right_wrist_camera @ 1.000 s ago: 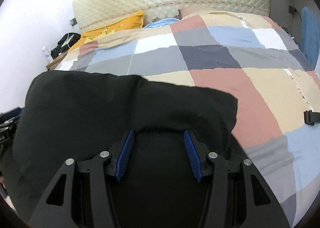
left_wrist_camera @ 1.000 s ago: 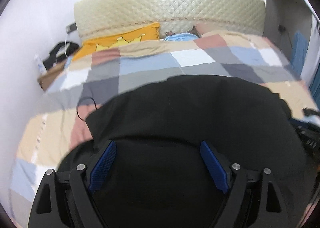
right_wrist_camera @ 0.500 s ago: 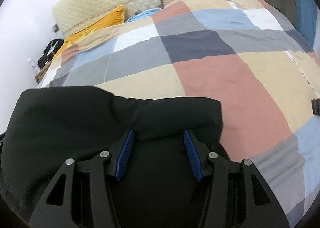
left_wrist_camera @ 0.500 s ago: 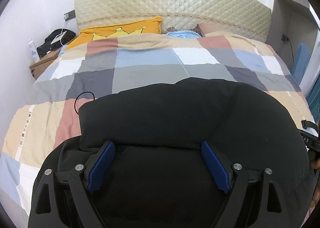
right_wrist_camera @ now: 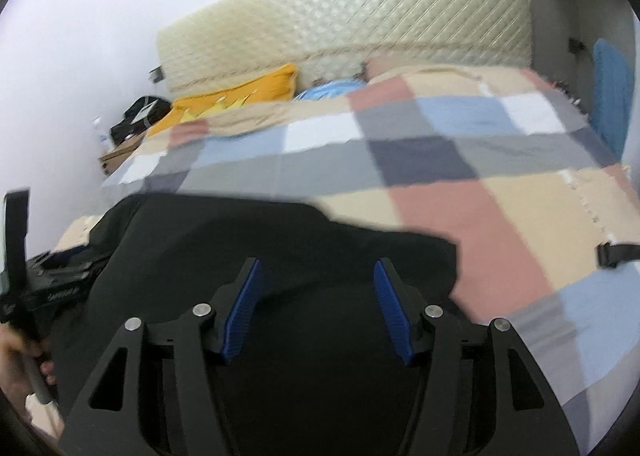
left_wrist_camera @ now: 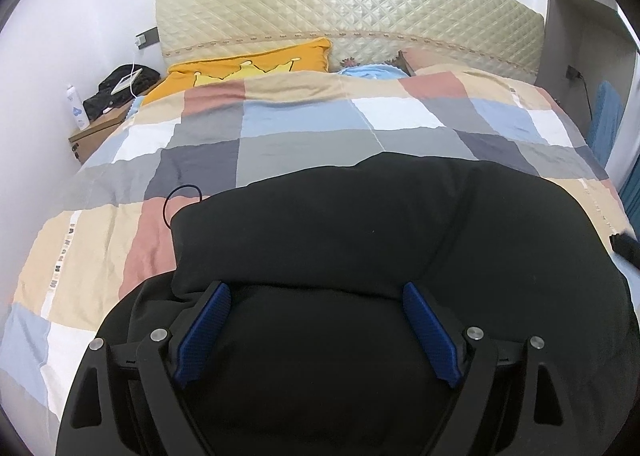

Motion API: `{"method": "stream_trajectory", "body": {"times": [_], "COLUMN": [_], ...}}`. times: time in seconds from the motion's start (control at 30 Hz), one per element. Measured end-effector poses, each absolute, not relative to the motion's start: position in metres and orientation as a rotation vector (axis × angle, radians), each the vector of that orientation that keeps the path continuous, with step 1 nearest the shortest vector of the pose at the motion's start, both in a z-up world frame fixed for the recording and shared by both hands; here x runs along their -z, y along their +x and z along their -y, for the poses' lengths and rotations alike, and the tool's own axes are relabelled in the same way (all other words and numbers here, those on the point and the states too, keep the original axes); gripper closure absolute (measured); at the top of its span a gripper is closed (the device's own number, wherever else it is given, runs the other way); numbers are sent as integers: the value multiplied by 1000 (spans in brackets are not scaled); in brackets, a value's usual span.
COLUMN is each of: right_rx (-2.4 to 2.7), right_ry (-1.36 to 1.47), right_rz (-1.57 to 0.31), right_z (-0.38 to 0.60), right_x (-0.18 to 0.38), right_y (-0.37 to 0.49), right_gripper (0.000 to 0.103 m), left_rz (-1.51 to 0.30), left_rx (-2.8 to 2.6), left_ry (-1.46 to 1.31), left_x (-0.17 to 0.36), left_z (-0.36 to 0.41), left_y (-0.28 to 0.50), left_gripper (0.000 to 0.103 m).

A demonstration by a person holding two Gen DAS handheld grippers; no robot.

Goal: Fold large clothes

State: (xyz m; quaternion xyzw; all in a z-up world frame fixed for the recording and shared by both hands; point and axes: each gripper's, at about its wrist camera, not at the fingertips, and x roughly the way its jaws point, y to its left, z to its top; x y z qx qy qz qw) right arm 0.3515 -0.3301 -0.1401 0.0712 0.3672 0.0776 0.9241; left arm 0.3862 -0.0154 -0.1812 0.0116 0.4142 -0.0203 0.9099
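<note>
nearest in the left wrist view, the left gripper (left_wrist_camera: 316, 292) has its two blue-padded fingers (left_wrist_camera: 204, 332) spread wide, with nothing pinched between them. under and ahead of them lies the black garment (left_wrist_camera: 360, 228), a thick dark piece doubled over on itself, its folded upper layer ending in a soft rounded edge just past the fingertips. a lower layer of the same cloth spreads out beneath the gripper toward the near edge of the bed.

in the right wrist view, which is blurred, the right gripper (right_wrist_camera: 318, 270) is likewise spread, blue pads (right_wrist_camera: 390, 312) apart and gripping nothing, poised over the black garment (right_wrist_camera: 260, 240) near its right-hand corner. at the far left edge of that view part of the other handheld rig (right_wrist_camera: 18, 240) shows.

the garment rests on the checked bedspread (left_wrist_camera: 304, 135), a patchwork of beige, pink, grey, blue and white squares that covers the bed. a thin black cord loop (left_wrist_camera: 176, 199) lies on the spread just beside the garment's left corner. on the right side of the bed a black strap buckle (right_wrist_camera: 616, 254) sits on the cover, well apart from the cloth.

further back, an orange pillow (left_wrist_camera: 248, 65) with a yellow crown print and a light blue pillow (left_wrist_camera: 372, 71) lean at the head, against the quilted cream headboard (left_wrist_camera: 348, 11). to the left stands a wooden nightstand (left_wrist_camera: 100, 127) with a black bag (left_wrist_camera: 120, 89) and a white bottle (left_wrist_camera: 78, 107).
</note>
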Motion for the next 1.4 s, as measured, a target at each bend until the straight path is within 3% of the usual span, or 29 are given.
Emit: {"method": "stream_trajectory", "body": {"times": [0.2, 0.5, 0.73, 1.03, 1.2, 1.4], "right_rx": [-160, -80, -71, -29, -30, -59], "right_ry": [54, 167, 152, 174, 169, 198], "right_rz": [-800, -748, -833, -812, -744, -638], "right_z": [305, 356, 357, 359, 355, 343], "right_x": [165, 150, 183, 181, 151, 105], "right_y": [350, 339, 350, 342, 317, 262], "right_gripper": [43, 42, 38, 38, 38, 37], "left_rz": [-836, -812, -887, -886, -845, -727], "left_rx": [48, 14, 41, 43, 23, -36], "left_ry": [19, 84, 32, 5, -103, -14], "left_x": [176, 168, 183, 185, 161, 96], "left_z": [4, -17, -32, -34, -48, -21], "left_y": [377, 360, 365, 360, 331, 282], "left_gripper": [14, 14, 11, 10, 11, 11]}}
